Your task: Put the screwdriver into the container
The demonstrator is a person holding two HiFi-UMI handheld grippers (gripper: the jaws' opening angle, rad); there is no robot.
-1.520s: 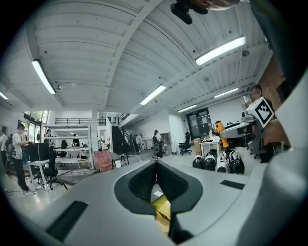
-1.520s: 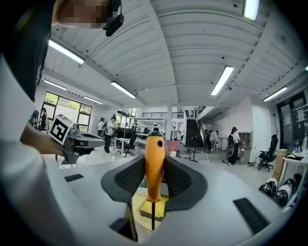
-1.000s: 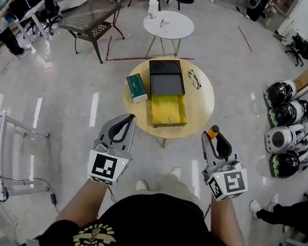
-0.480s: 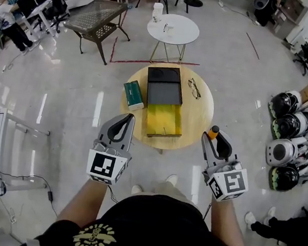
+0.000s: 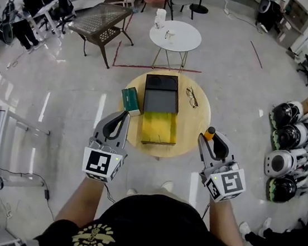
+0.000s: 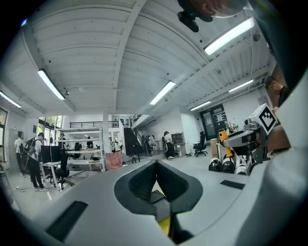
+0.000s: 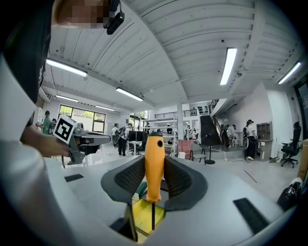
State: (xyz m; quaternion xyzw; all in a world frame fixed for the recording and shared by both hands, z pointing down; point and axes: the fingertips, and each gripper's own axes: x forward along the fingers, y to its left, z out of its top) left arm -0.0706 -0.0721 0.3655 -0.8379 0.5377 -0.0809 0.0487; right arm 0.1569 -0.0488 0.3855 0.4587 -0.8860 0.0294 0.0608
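My right gripper is shut on the orange-handled screwdriver, which stands upright between the jaws with its thin shaft pointing down. Its orange top sticks out above the jaws in the head view. The container, a black box with a pulled-out yellow drawer, sits on the round wooden table ahead of both grippers. My left gripper hovers at the table's near left edge, shut with nothing in it. In the left gripper view the jaws meet in a thin line.
A green box and a pair of glasses lie on the wooden table beside the container. A small white round table stands behind. Helmets line the floor at right. A metal mesh table is far left.
The wooden table and the container have drawn nearer to both grippers. The left gripper now overlaps the table's near left edge. The right gripper still holds the screwdriver.
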